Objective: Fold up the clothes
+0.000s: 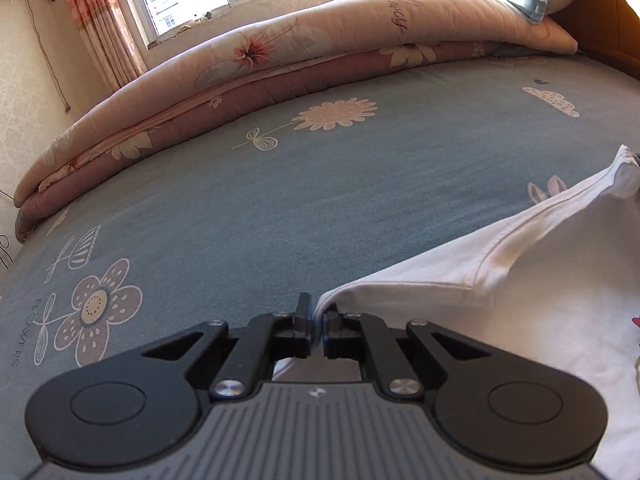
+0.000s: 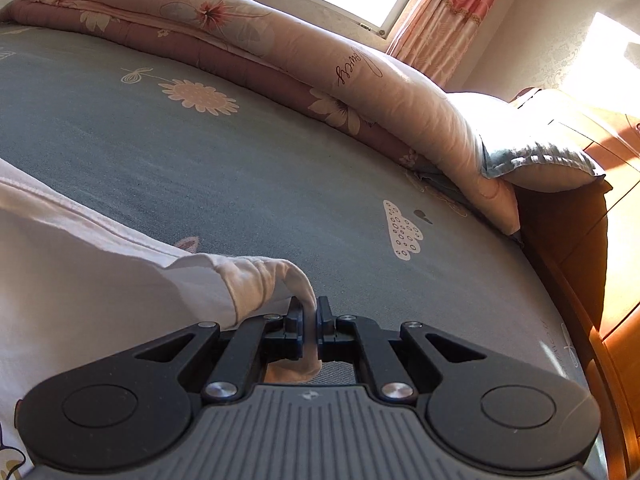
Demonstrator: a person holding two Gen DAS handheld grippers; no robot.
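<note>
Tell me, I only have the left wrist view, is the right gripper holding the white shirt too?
Observer: Yes. The right gripper is shut on a bunched bit of the white shirt, which looks like a sleeve cuff.
Operator: Does any fabric hang past its fingers?
Observer: A little; a fold pokes out behind the fingers, toward the camera.
Operator: What lies ahead of it on the bed?
Observer: Bare blue sheet with a cream cloud print, then the folded pink quilt.
Operator: And off to its right?
Observer: A wooden bed frame in sunlight, with a pillow resting against it.
</note>
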